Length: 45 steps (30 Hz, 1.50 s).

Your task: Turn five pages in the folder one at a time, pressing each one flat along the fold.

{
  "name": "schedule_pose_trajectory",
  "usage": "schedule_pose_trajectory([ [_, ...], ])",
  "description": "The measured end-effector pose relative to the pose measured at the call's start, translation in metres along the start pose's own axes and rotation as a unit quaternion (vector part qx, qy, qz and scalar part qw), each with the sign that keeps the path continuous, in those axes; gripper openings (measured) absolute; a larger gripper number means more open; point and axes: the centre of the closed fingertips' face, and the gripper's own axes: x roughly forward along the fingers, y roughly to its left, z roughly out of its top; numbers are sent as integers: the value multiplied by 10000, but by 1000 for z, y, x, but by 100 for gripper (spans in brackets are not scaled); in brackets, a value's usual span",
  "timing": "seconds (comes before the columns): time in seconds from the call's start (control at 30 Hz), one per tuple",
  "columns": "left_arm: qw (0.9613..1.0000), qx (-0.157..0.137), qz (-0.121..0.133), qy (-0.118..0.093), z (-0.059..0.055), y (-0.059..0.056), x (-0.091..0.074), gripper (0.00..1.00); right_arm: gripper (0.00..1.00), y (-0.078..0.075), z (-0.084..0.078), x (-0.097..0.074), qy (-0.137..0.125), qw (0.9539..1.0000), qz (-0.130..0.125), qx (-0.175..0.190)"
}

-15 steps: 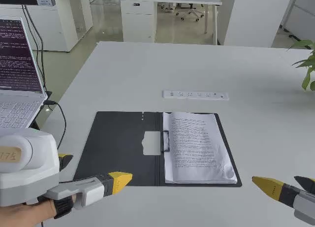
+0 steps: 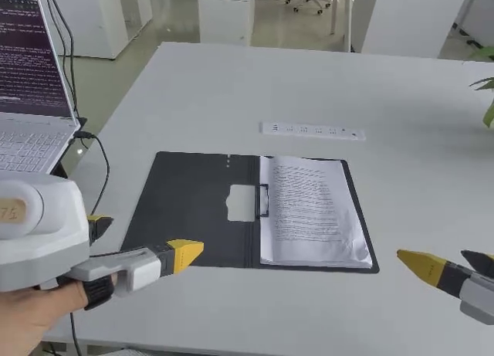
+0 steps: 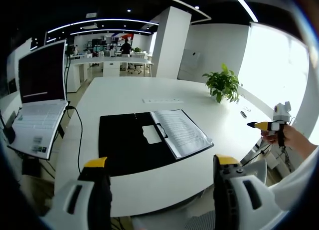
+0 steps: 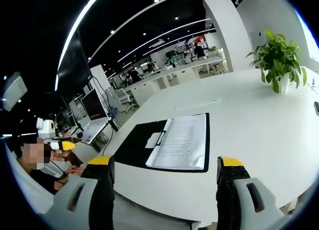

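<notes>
Folder (image 2: 193, 209) lies open — left gripper (image 2: 152, 234), right gripper (image 2: 434, 257) both spread wide.

laptop (image 2: 31, 109), power strip (image 2: 312, 130), potted plant (image 3: 223, 84)

The folder (image 2: 193, 217) is matt black, with a small off-white tab (image 2: 243, 203) by its fold. The pages (image 2: 312, 209) are white, striped with fine lines of dark print. The table (image 2: 231, 93) is plain white, and so is the power strip (image 2: 312, 130), dotted with small dark sockets. The laptop (image 2: 27, 151) has a silver body, pale keys and a dark purple screen streaked with light text. The left gripper (image 3: 160, 162) and right gripper (image 4: 164, 161) are pale grey, black towards the jaws, with yellow tips. The plant (image 3: 223, 84) is green.
</notes>
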Motion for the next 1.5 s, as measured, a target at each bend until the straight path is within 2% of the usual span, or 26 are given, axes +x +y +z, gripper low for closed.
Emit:
schedule_pose_trajectory([
  [0.3, 10000, 15, 12, 26, -2, 1, -1, 84, 82, 5, -3, 0, 86, 9999, 111, -37],
  [1.03, 10000, -32, 44, -11, -1, 3, -2, 84, 83, 4, 1, 3, 63, 9999, 104, -118],
  [1.5, 9999, -91, 92, 24, -6, 8, -4, 83, 82, 6, -1, 6, 84, 9998, 109, -108],
])
